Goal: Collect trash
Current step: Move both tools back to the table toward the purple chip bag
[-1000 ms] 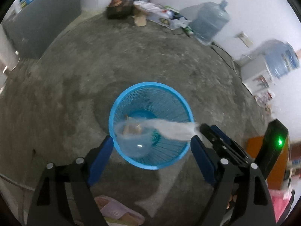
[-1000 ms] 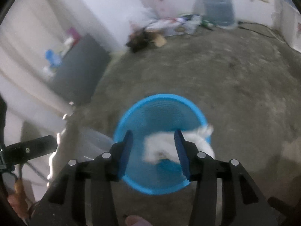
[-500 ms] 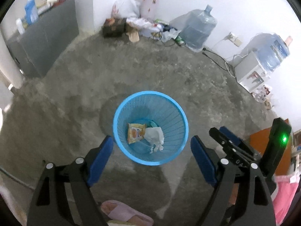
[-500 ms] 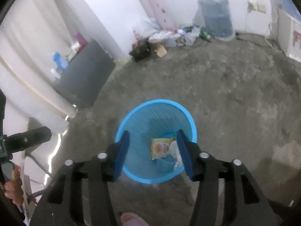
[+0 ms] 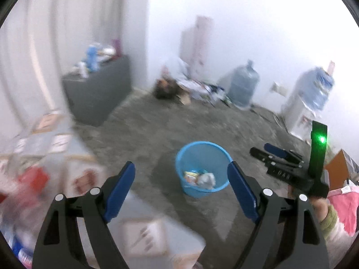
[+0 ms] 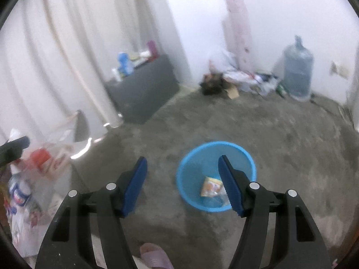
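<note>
A blue mesh trash basket [image 5: 221, 154] stands on the concrete floor; it also shows in the right wrist view [image 6: 190, 163]. Inside lie a yellow snack wrapper [image 6: 211, 186] and a crumpled white tissue [image 5: 206, 179]. My left gripper [image 5: 181, 188] is open and empty, raised well above and behind the basket. My right gripper [image 6: 182, 183] is open and empty, also raised above the basket; it shows from the side in the left wrist view [image 5: 276, 157].
A grey cabinet [image 5: 98, 94] with bottles on top stands by the curtain. Litter lies piled [image 6: 242, 80] at the far wall beside a water jug [image 6: 297, 71]. A water dispenser [image 5: 307, 103] is at right. Blurred boxes and packages [image 5: 44, 157] lie close at left. A pink slipper [image 6: 154, 255] is below.
Both grippers have lifted up and back from the basket, so it looks smaller and farther. The white tissue left the right gripper and now lies in the basket.
</note>
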Demonstrator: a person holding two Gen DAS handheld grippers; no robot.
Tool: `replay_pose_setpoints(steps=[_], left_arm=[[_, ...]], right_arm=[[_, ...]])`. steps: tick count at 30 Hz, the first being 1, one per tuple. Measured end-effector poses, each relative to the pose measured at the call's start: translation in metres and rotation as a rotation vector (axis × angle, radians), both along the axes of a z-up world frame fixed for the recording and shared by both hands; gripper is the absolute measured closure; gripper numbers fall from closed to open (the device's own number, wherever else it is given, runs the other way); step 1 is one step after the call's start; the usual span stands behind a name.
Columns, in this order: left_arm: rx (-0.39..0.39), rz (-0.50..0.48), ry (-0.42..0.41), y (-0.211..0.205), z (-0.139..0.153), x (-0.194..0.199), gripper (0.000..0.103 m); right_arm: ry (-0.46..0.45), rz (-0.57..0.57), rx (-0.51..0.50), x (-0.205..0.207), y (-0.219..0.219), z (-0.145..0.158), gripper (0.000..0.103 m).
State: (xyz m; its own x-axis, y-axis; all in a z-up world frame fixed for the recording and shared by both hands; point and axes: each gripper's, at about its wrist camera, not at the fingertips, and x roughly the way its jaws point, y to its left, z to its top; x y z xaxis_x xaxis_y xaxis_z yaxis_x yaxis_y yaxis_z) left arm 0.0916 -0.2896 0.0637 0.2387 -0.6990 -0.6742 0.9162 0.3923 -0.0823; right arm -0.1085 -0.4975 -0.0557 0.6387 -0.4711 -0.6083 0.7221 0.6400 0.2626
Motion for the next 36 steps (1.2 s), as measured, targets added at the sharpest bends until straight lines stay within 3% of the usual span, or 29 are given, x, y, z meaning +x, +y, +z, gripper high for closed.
replay_pose_setpoints(steps=[8,17,23,28,36], left_arm=[[-0.097,0.31,-0.162,0.17,0.031,0.009,0.021],[-0.101,0.552,-0.282,0.272,0.033,0.014,0.021],[-0.086,0.577,-0.345,0.287,0.028,0.02,0.021],[-0.075,0.572,-0.377,0.28,0.022,0.037,0.021],[0.036,0.564,-0.492,0.25,-0.003,0.057,0.021]], right_arm=[[-0.056,0.216,-0.067,0.053,0.059,0.036,0.04],[-0.102,0.497,-0.126,0.123,0.141,0.068,0.04],[-0.115,0.635,-0.161,0.159,0.182,0.085,0.041],[-0.129,0.709,-0.168,0.195,0.19,0.1,0.041],[-0.124,0.819,-0.154,0.249,0.203,0.112,0.046]])
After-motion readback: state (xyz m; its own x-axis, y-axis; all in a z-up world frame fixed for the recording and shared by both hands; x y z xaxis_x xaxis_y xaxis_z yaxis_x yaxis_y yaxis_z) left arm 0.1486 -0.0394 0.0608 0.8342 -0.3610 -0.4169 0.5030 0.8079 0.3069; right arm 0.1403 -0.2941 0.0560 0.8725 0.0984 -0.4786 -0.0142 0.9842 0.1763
